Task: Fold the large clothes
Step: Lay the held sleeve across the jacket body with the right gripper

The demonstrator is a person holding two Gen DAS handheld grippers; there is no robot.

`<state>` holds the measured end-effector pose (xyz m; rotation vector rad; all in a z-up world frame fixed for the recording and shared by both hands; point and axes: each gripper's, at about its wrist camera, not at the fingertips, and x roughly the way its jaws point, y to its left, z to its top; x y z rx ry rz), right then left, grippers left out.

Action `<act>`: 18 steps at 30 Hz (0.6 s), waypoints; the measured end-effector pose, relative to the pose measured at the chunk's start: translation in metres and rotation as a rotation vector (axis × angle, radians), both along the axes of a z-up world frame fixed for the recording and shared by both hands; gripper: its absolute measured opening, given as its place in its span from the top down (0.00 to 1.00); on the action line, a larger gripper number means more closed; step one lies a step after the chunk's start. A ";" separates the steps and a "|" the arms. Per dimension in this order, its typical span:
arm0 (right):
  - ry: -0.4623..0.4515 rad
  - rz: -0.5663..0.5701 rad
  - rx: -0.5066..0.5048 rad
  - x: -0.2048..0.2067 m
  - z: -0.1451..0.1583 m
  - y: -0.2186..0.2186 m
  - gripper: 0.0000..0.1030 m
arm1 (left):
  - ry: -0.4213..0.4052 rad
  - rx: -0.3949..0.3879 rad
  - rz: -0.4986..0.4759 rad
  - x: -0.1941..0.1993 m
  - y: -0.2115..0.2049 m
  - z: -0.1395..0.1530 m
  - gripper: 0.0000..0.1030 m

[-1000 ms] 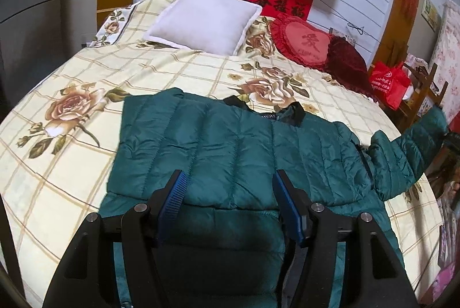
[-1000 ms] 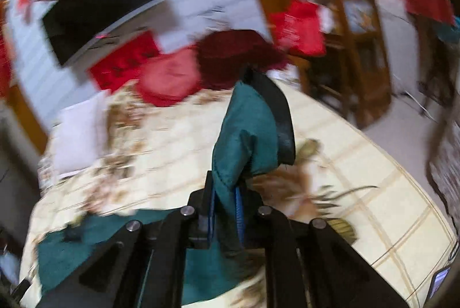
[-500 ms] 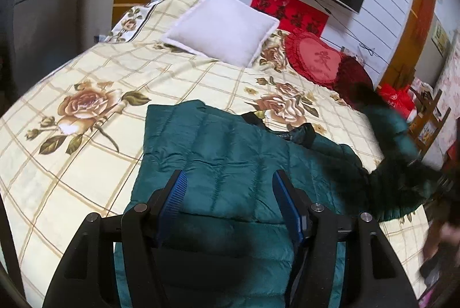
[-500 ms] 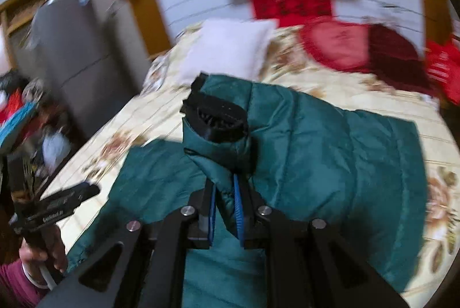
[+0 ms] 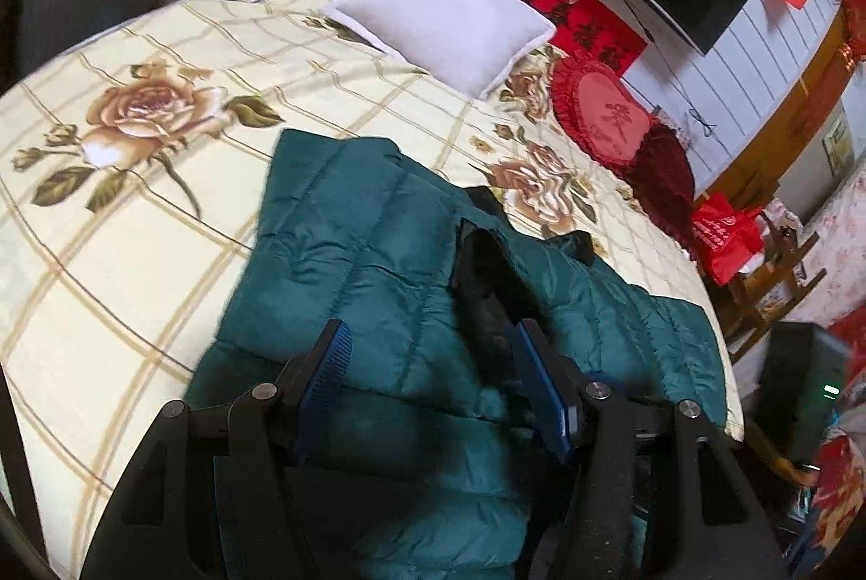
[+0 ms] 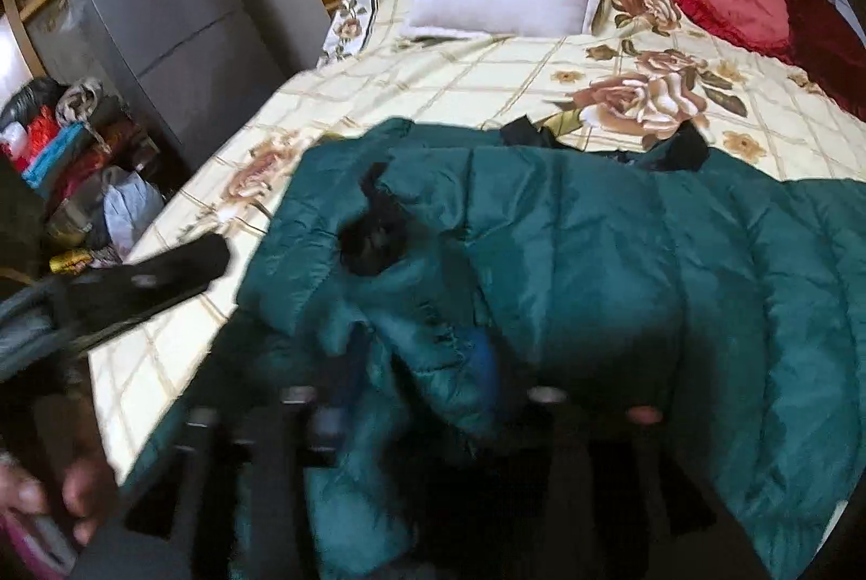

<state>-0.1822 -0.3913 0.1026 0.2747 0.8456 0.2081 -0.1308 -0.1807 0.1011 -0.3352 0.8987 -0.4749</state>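
A dark green quilted jacket [image 5: 346, 266] lies spread on the floral bedspread [image 5: 135, 255]. Its right sleeve is folded across the body, with the black cuff [image 5: 481, 271] near the middle. My left gripper [image 5: 433, 347] hovers open over the jacket's lower part with nothing between its blue pads [image 5: 330, 363]. In the right wrist view the sleeve ends in the black cuff [image 6: 373, 239]. My right gripper [image 6: 417, 358] is blurred and its jaws are opening, with sleeve fabric lying loosely between them. The left gripper [image 6: 162, 271] shows at the left bed edge.
A white pillow [image 5: 449, 12], a red heart cushion [image 5: 606, 120] and a dark red cushion [image 5: 660, 169] lie at the bed's head. A red bag [image 5: 725, 234] and wooden chair stand to the right. A grey fridge [image 6: 162, 17] and piled clutter [image 6: 70, 158] stand left of the bed.
My right gripper swung the sleeve from the right side across the jacket's body, then its jaws parted. The left gripper drifted slightly and rolled, still open.
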 end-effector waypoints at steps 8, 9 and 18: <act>-0.109 -0.104 -0.090 -0.085 0.038 -0.058 0.32 | -0.022 0.059 -0.065 -0.003 -0.037 -0.013 0.28; -0.116 -0.136 -0.105 -0.096 0.041 -0.070 0.31 | -0.011 0.066 -0.077 0.001 -0.045 -0.017 0.28; -0.141 -0.435 -0.072 -0.140 0.058 -0.168 0.30 | -0.057 0.073 -0.111 0.010 -0.058 0.009 0.76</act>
